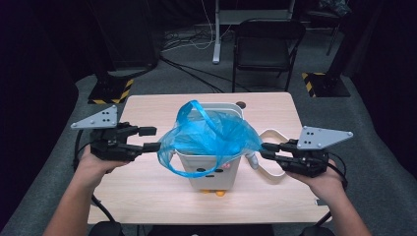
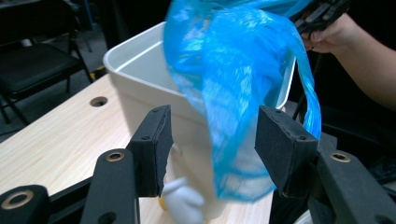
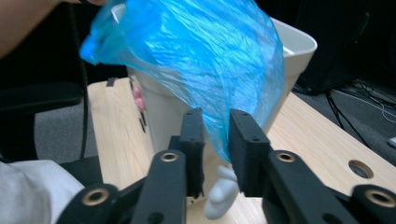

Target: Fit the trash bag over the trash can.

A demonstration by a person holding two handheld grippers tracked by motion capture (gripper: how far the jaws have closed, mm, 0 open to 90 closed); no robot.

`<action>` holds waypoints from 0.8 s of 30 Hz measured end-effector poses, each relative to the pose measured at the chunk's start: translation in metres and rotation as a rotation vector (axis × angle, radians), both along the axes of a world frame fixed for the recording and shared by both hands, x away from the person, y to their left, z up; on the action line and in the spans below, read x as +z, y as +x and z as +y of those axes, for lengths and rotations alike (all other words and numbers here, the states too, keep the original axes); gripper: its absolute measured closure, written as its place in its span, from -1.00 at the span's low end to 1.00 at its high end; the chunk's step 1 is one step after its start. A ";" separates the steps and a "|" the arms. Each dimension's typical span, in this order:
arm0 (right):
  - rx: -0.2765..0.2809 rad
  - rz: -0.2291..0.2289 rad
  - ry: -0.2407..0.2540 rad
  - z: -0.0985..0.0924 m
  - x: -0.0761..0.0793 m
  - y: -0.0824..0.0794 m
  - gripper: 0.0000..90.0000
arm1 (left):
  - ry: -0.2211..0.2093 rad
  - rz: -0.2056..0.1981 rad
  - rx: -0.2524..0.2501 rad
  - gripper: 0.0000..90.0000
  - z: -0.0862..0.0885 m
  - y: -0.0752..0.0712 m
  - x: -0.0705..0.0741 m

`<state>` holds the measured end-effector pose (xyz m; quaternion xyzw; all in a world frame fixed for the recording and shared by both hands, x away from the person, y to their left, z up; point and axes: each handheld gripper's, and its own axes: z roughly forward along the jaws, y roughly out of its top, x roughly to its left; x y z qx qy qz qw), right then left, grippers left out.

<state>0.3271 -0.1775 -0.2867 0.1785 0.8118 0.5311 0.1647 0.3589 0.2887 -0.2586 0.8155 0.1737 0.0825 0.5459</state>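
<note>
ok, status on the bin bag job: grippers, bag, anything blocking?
Left gripper open, bag loose between pads. Right gripper narrowly open around bag edge. Blue bag draped over white bin, not seated. Nothing blocking.

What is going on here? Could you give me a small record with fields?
Setting: light wooden table, dark room, folding chair behind
Main item: white bin with a cartoon face, standing upright on the table
Bag: blue plastic bag draped over the bin's top, not yet fitted around the rim
Left hand-held gripper: jaws apart, bag film hanging loose between them
Right hand-held gripper: jaws narrowly apart, bag edge between them; a firm pinch cannot be told
Beside the bin: white curved handle-like piece, right side
</note>
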 end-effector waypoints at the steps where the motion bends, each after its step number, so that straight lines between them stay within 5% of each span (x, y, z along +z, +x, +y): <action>1: 0.005 -0.003 0.008 -0.001 0.003 -0.002 0.62 | 0.006 0.001 -0.009 0.09 -0.002 0.001 0.000; 12: 0.081 -0.055 0.059 0.007 0.031 -0.019 0.48 | 0.070 -0.007 -0.083 0.85 -0.023 0.003 -0.004; 24: 0.156 -0.074 0.039 0.047 0.047 -0.009 0.31 | 0.071 -0.025 -0.096 0.98 -0.024 0.000 -0.005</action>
